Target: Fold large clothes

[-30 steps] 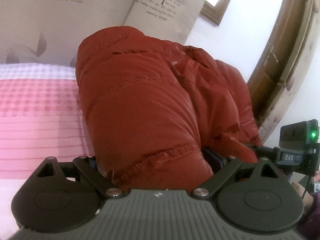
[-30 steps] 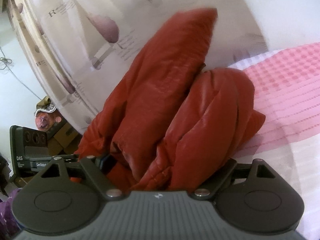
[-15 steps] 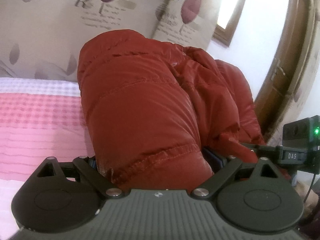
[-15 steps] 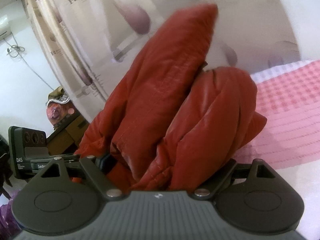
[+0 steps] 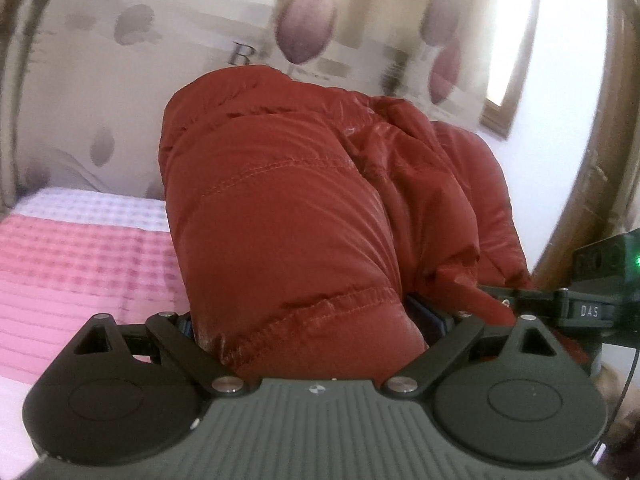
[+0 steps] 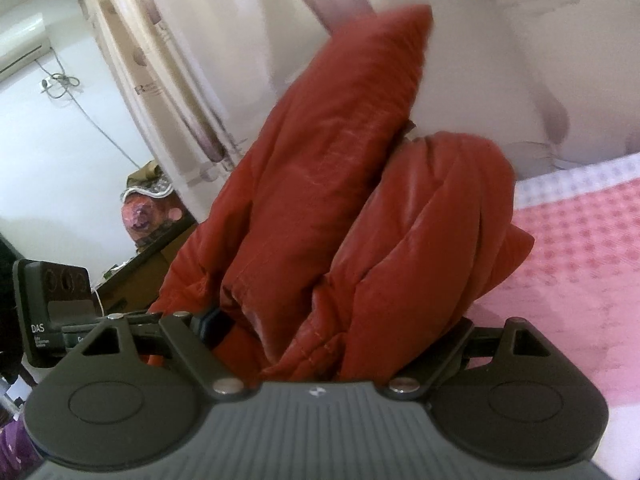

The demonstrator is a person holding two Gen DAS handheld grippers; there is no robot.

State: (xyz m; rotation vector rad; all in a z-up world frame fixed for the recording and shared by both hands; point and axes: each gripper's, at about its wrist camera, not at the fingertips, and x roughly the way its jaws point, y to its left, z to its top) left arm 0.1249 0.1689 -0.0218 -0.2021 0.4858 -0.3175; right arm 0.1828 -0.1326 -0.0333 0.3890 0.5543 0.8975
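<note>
A bulky red padded jacket (image 5: 296, 208) fills the middle of both views, bunched in thick folds. My left gripper (image 5: 312, 320) is shut on its stitched hem, the fingers buried in the fabric. My right gripper (image 6: 332, 332) is shut on another bunch of the same jacket (image 6: 360, 208), which rises up and away from the jaws. The jacket hangs lifted above a pink checked bedspread (image 5: 80, 256), also in the right wrist view (image 6: 580, 248). The right gripper's body (image 5: 592, 280) shows at the right edge of the left wrist view.
Beige curtains with purple tulip prints (image 5: 200, 60) hang behind the bed. A window (image 5: 504, 80) and a wooden frame (image 5: 600, 160) are at the right. In the right wrist view, a white wall with an air conditioner (image 6: 20, 48) and cluttered boxes (image 6: 152, 220) lie left.
Both grippers have tilted upward with the jacket held: the bedspread has dropped lower in both views and more curtain and wall shows. The grips have not changed.
</note>
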